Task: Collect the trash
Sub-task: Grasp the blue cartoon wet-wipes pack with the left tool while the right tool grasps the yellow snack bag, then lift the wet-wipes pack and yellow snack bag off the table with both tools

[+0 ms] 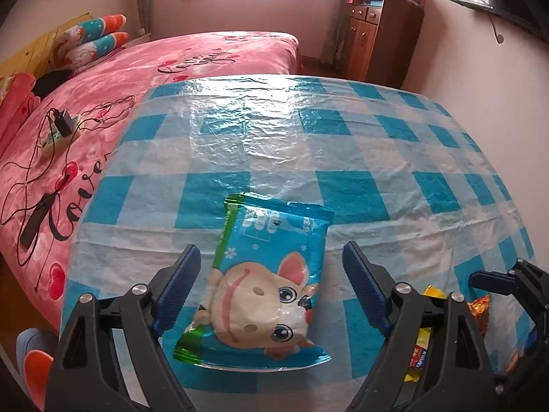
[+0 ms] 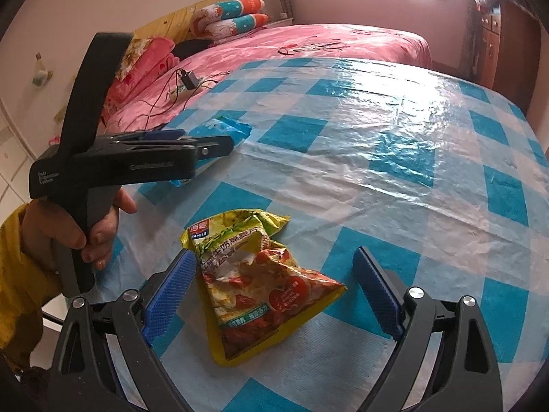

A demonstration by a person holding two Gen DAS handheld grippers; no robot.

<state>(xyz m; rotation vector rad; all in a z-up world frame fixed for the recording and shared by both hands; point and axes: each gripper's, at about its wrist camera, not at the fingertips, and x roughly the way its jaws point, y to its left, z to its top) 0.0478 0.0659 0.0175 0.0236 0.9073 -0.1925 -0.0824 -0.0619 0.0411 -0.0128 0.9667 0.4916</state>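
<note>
Two claws hang spread wide, gripping nothing: the left claw (image 1: 271, 264) straddles a blue cartoon wrapper (image 1: 264, 288), the right claw (image 2: 274, 267) a yellow snack bag (image 2: 260, 278). Both pieces lie flat on the checkered surface (image 2: 377, 137), neither apparently collected yet.

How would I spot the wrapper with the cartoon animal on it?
Look at the table with the blue checked cloth. The blue wrapper lies flat near its front edge, between the open left tool. Its big-eyed cartoon animal sets it apart from the crumpled yellow bag.
</note>
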